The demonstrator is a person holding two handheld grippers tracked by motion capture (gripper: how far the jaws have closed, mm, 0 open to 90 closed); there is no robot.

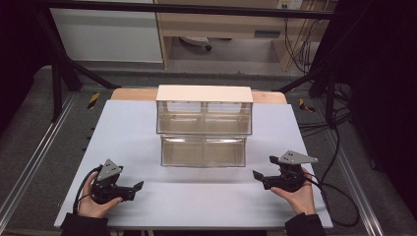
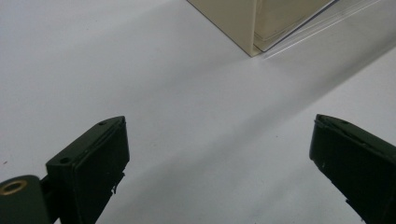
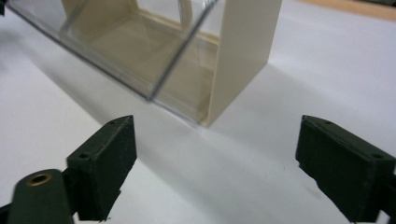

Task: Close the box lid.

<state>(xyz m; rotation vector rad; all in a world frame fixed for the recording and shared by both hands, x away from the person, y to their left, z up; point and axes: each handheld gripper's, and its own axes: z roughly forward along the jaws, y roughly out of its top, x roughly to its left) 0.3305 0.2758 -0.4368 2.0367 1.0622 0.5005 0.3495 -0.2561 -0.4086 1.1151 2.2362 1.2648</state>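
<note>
From the high view I see a beige cabinet with clear plastic drawers standing at the middle of the white tabletop, toward its far side. Its lower drawer juts forward of the upper row, toward me. My left gripper rests on the tabletop near the front left, held in my left hand, its jaws pointing right toward the centre and standing well apart with nothing between them. My right gripper sits at the front right in my right hand, jaws pointing left, likewise spread with nothing in them. The cabinet lies between the two grippers and farther back, well apart from the left one and near but not touching the right one. In the left gripper view I see a lower corner of the cabinet far ahead, past bare tabletop. In the right gripper view the cabinet's beige side wall and the clear drawer front stand just ahead of the parted jaws, apart from them.
</note>
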